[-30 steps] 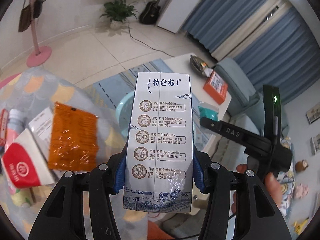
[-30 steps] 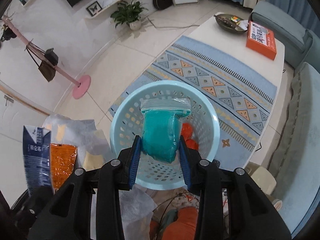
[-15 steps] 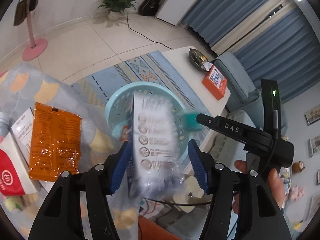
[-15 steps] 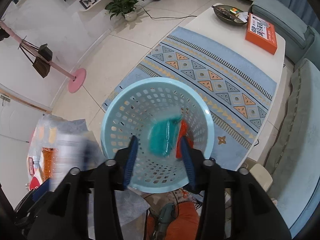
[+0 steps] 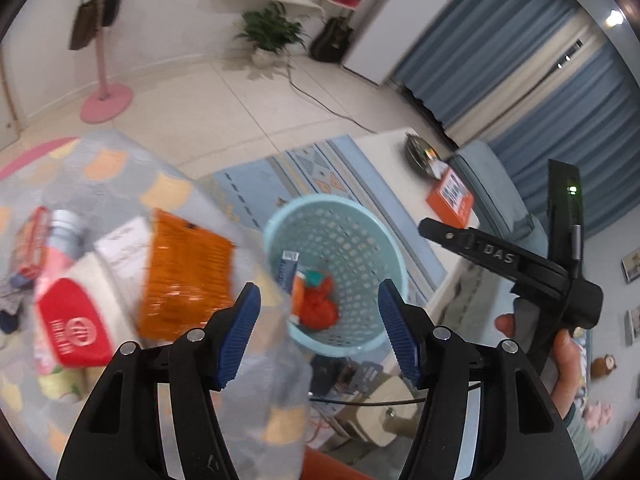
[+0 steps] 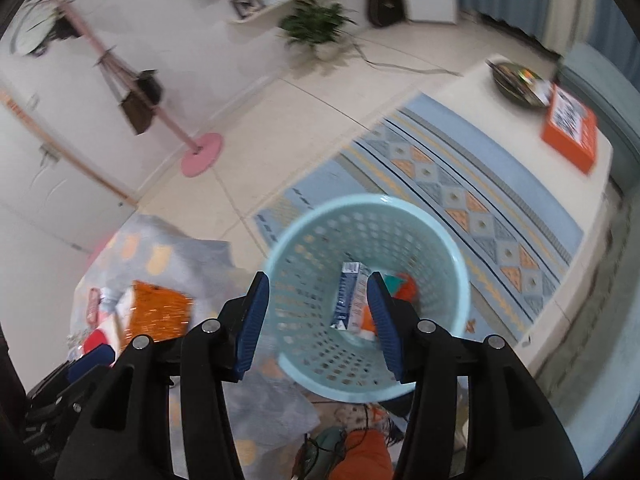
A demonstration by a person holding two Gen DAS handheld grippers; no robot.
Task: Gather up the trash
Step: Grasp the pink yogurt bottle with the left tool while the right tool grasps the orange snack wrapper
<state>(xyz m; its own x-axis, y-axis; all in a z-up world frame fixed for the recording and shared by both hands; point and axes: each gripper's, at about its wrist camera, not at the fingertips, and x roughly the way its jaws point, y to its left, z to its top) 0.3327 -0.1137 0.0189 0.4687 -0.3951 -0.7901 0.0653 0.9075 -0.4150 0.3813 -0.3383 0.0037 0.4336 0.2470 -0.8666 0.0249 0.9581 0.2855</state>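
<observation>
A light blue perforated basket (image 5: 340,204) (image 6: 368,200) stands on the floor below both grippers. In it lie a blue-and-white milk carton (image 5: 287,270) (image 6: 347,300), a teal packet (image 5: 314,278) (image 6: 394,280) and orange-red trash (image 5: 320,308) (image 6: 408,289). My left gripper (image 5: 320,332) hangs open above the basket's near rim with nothing between its blue pads. My right gripper (image 6: 318,320) is over the basket too; its jaws are opening and hold nothing. An orange foil packet (image 5: 184,272) (image 6: 156,316) and a red-and-white carton (image 5: 72,320) lie on the grey patterned cloth (image 5: 132,172).
A white box (image 5: 124,246) and a pink-labelled bottle (image 5: 60,236) lie beside the orange packet. A white coffee table (image 6: 480,92) with an orange box (image 6: 568,128) and a dark bowl (image 6: 516,80) stands beyond the rug (image 6: 500,184). A hand (image 5: 560,360) holds the right tool.
The left gripper let go of the milk carton and the right one let go of the teal packet; both dropped into the basket. Both pairs of jaws have spread.
</observation>
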